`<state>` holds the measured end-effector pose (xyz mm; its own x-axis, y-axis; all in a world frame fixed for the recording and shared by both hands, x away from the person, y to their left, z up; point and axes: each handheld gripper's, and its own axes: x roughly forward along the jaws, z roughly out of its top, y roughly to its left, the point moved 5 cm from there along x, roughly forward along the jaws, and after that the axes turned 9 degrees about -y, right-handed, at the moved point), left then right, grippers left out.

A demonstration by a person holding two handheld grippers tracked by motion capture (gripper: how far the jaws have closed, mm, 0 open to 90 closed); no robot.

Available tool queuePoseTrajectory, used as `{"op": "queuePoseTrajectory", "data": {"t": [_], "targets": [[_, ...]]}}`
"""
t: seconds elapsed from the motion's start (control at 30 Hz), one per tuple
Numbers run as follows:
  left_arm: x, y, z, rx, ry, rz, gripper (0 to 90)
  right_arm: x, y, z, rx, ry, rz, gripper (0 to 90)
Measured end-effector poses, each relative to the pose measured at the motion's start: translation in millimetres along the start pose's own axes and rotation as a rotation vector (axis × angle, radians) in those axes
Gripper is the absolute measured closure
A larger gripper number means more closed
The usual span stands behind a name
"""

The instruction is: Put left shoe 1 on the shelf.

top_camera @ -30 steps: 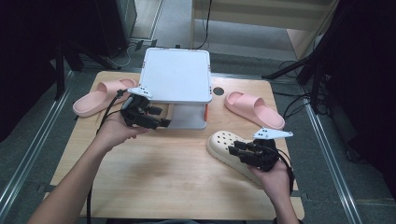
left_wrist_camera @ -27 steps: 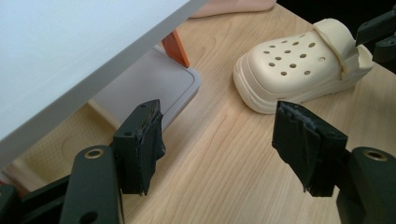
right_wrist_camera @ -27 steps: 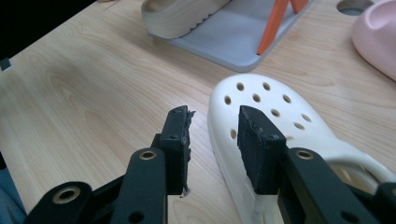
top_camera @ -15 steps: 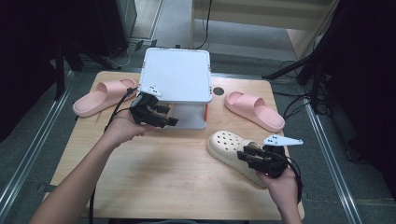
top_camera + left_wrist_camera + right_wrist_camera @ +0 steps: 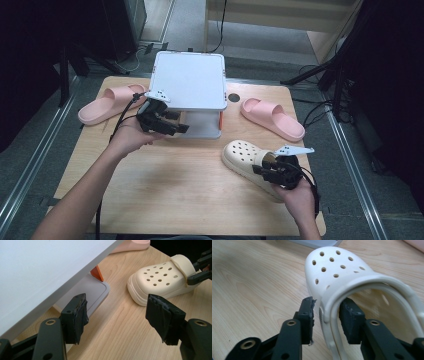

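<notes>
A cream clog [image 5: 242, 155] with holes in its toe lies on the wooden table at the front right. My right gripper [image 5: 261, 170] is at its heel end. In the right gripper view the jaws straddle the clog's [image 5: 332, 267] side wall and strap, one pad outside and one inside. The jaws of my right gripper [image 5: 325, 315] have just been closing, and a thin gap still shows at the outer pad. My left gripper [image 5: 176, 121] hovers open and holds nothing at the front left corner of a white stand [image 5: 189, 80]. Its own view looks past the open left gripper [image 5: 116, 315] to the clog [image 5: 160, 277].
One pink slipper [image 5: 107, 102] lies at the table's back left and another [image 5: 272, 117] at the back right. The white stand has a grey lower tray [image 5: 92, 290] and an orange leg [image 5: 97, 273]. Bare table [image 5: 175, 190] stretches between my forearms.
My right gripper has sunk a little onto the clog's heel rim and its jaws have narrowed around the wall. The left gripper has stayed by the stand.
</notes>
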<state>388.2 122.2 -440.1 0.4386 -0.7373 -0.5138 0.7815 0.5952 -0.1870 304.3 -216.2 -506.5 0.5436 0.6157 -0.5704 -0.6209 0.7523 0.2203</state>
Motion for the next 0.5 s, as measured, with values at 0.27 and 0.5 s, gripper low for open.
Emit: {"op": "queuePoseTrajectory", "data": {"t": [0.27, 0.5], "targets": [[-13.1, 0.8, -5.7, -0.009, -0.018, 0.026, 33.6, 14.4, 2.6, 8.5, 0.025, 0.055, 0.011, 77.0], [-27.8, 2.6, -15.3, -0.016, -0.024, 0.064, 33.6, 26.2, 26.1, 30.0, -0.047, 0.028, 0.073, 76.9]]}}
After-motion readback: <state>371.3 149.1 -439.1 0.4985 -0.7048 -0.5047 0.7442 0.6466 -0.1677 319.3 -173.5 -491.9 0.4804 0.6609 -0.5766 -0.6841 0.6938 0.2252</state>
